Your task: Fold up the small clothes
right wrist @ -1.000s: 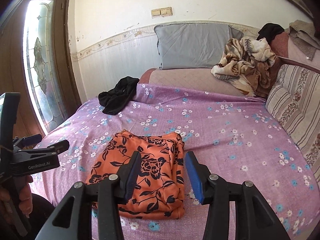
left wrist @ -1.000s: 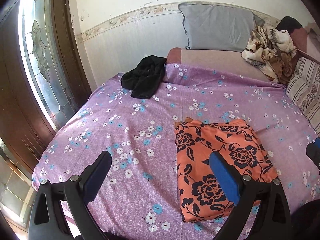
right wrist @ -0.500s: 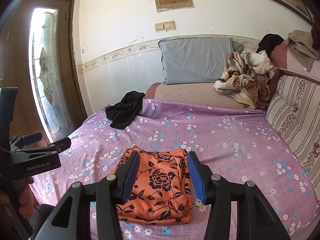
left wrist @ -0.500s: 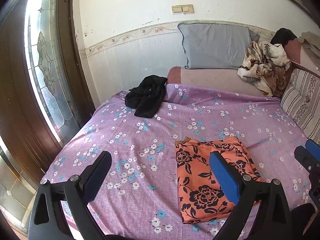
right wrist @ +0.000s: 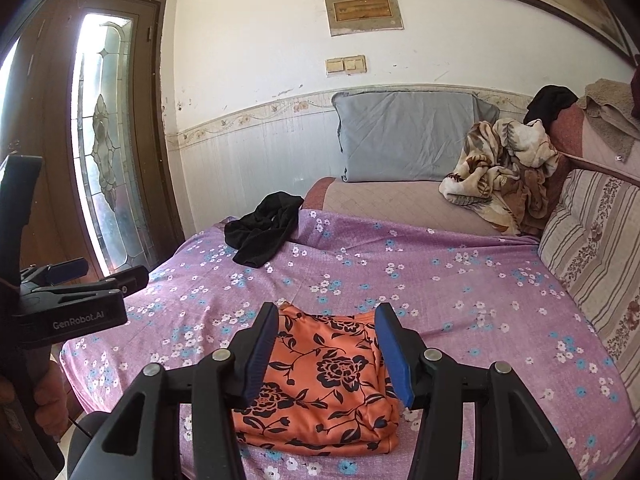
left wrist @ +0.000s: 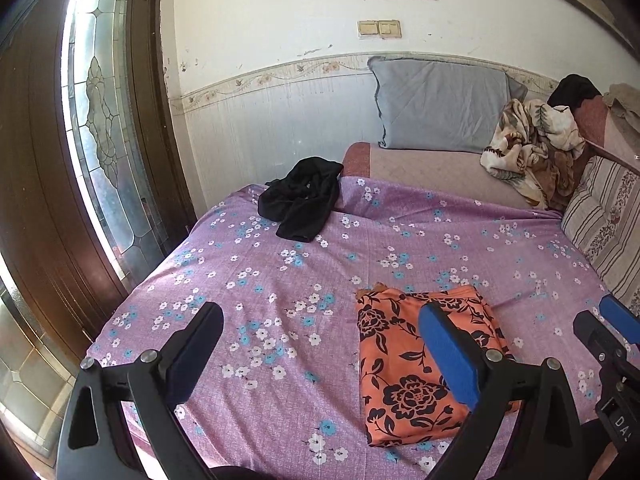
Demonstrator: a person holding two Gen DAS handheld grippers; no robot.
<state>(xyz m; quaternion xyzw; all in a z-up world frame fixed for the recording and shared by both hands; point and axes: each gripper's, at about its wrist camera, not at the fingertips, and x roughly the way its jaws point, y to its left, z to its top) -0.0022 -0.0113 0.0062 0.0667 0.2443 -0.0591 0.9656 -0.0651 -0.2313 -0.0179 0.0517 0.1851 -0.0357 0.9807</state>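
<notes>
Near the bed's front edge: folded orange garment [right wrist: 320, 384] lies flat on the purple sheet [right wrist: 440, 280], nothing touching it. Right gripper [right wrist: 326, 354] hovers above it, jaws apart, empty. Left gripper [left wrist: 320, 354] hangs over the front-left part of the bed, jaws wide apart, empty. Black garment [left wrist: 304, 198] sits crumpled at the far-left corner. Grey pillow [left wrist: 440, 106] leans on the wall behind.

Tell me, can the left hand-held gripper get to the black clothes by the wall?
Probably yes. The left hand-held gripper is open and empty, and only bare purple sheet lies between it and the black clothes. It must travel far across the bed.
</notes>
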